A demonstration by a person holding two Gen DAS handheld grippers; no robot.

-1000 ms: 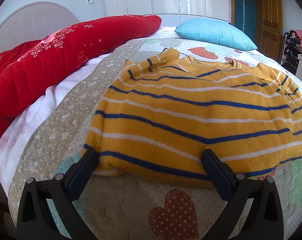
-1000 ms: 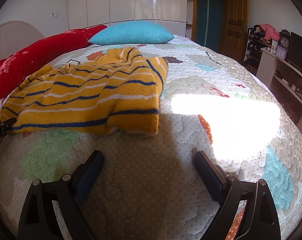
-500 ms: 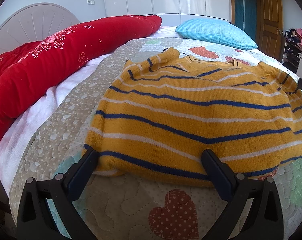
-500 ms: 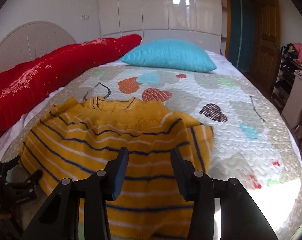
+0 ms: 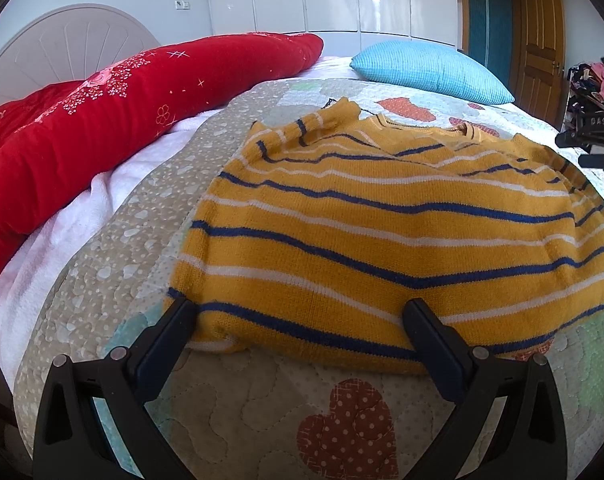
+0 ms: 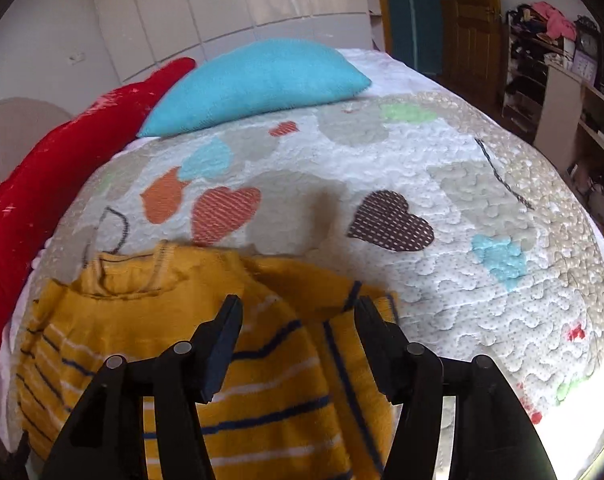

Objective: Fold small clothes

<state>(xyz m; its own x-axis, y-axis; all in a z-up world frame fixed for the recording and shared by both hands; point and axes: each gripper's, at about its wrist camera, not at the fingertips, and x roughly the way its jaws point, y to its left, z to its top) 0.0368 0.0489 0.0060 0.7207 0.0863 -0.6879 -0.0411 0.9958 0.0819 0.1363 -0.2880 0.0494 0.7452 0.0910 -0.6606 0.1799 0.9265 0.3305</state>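
Note:
A yellow knit sweater [image 5: 390,240] with blue and white stripes lies on the quilted bedspread [image 5: 237,392], sleeves folded in. My left gripper [image 5: 302,316] is open, its fingertips at the sweater's near hem, with nothing held. My right gripper [image 6: 297,312] is open above the sweater [image 6: 261,380], near its shoulder and the folded sleeve beside the collar [image 6: 129,276]. The right gripper also shows at the right edge of the left wrist view [image 5: 594,140].
A long red cushion [image 5: 101,120] lies along the left side of the bed. A blue pillow [image 5: 430,70] sits at the head. Shelves with clutter [image 6: 562,80] and a wooden door [image 5: 540,40] stand to the right.
My right gripper moved from the bed's foot up over the sweater toward its collar, narrowed, then opened a little. My left gripper and the sweater stayed in place.

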